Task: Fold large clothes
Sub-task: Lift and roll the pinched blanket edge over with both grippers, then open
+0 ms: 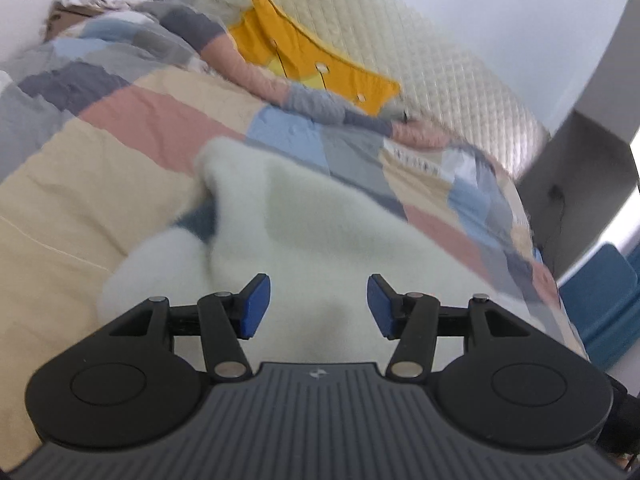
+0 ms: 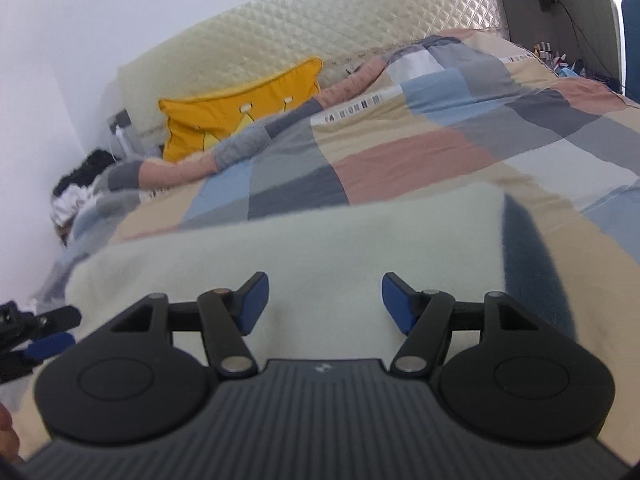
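The pale fleece garment (image 1: pixel 304 232) lies spread on the patchwork quilt (image 1: pixel 132 120) — I'd grab two matching edge points and lift evenly so the fold lands square. Left gripper (image 1: pixel 319 306) and right gripper (image 2: pixel 325 303) hover just above it, jaws apart, holding nothing.
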The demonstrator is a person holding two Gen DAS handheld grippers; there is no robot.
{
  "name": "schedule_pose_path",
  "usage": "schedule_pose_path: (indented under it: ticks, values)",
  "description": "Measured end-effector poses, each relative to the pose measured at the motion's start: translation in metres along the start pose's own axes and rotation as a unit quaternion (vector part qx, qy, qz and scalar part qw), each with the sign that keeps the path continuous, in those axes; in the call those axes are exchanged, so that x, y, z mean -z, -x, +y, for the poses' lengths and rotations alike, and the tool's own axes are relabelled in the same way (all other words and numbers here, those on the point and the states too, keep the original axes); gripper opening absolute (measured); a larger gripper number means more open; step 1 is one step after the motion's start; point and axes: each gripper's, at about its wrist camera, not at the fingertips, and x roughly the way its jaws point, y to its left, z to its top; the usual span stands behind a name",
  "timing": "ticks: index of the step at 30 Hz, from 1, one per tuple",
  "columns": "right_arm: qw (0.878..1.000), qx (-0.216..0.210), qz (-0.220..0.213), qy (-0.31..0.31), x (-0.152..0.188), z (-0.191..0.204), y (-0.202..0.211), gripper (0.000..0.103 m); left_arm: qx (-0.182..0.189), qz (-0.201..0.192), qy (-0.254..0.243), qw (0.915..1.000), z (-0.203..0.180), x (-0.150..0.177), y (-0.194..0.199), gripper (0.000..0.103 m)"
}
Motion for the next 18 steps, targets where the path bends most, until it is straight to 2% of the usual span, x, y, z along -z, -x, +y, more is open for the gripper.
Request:
schedule_pose_path:
  ticks: [3, 7, 12, 13, 18]
  values:
    - [0.999, 0.013, 0.013, 0.028, 0.005, 0.004, -0.007, 0.065, -0.023, 0.005, -0.028, 0.9993, -0.003, 0.003, -0.008, 0.06]
    - [0.998, 0.019, 0.014, 0.06, 0.001, 0.008, -0.017, 0.065, -0.061, -0.013, -0.085, 0.9944, -0.012, 0.0, -0.021, 0.06]
    - [0.994, 0.025, 0.024, 0.106, -0.01, 0.009, -0.034, 0.065, -0.068, -0.011, -0.111, 0.9914, -0.016, -0.01, -0.046, 0.06]
    - [0.994, 0.023, 0.029, 0.105, -0.011, 0.005, -0.04, 0.07, -0.07, -0.01, -0.117, 0.9907, -0.017, -0.012, -0.052, 0.06]
    - [0.995, 0.018, 0.04, 0.093, -0.009, -0.001, -0.061, 0.075, -0.079, -0.001, -0.146, 0.9861, -0.019, -0.013, -0.073, 0.061]
